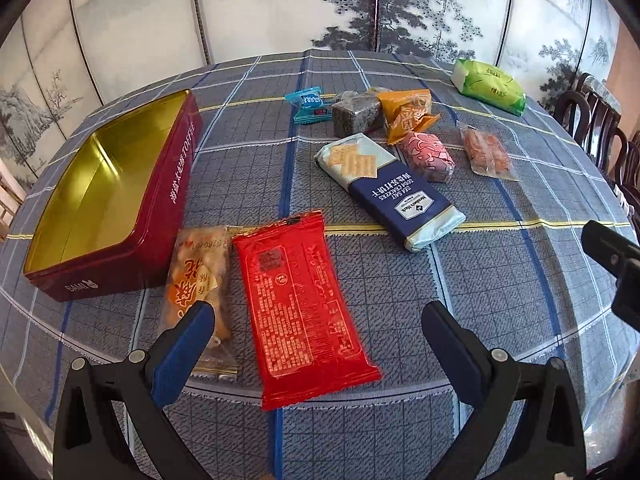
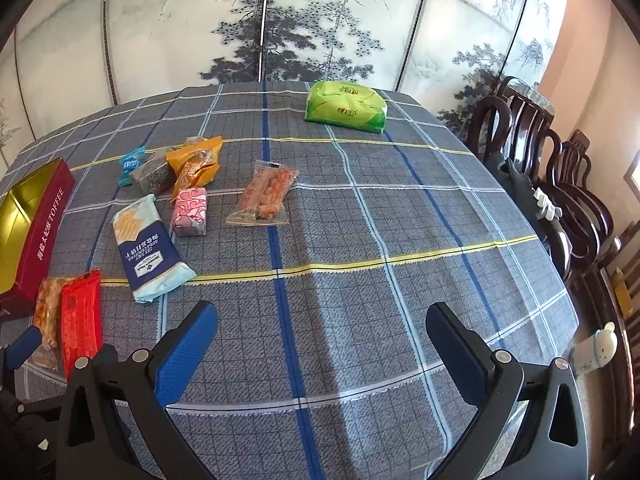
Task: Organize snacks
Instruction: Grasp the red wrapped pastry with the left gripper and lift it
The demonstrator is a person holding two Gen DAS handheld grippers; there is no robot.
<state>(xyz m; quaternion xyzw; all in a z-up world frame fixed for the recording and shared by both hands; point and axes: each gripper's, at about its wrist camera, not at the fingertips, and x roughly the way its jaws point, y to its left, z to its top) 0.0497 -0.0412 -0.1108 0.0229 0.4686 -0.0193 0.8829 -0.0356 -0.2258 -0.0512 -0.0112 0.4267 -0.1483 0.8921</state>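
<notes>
Right wrist view: both claws gape wide, right claw (image 2: 320, 328) over bare tablecloth (image 2: 360, 280) near its edge.

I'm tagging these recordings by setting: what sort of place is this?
Most likely a home dining room. A table under a blue plaid tablecloth stands before a folding screen painted with ink pines, and dark carved wooden chairs line one side.

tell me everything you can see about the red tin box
The red tin box is a long, shallow rectangular tin with no lid on it, dark red outside with white lettering including "TOFFEE", shiny gold inside, and empty. It sits flat on the checked tablecloth at the table's left. A clear peanut snack packet lies against its near corner.
</notes>
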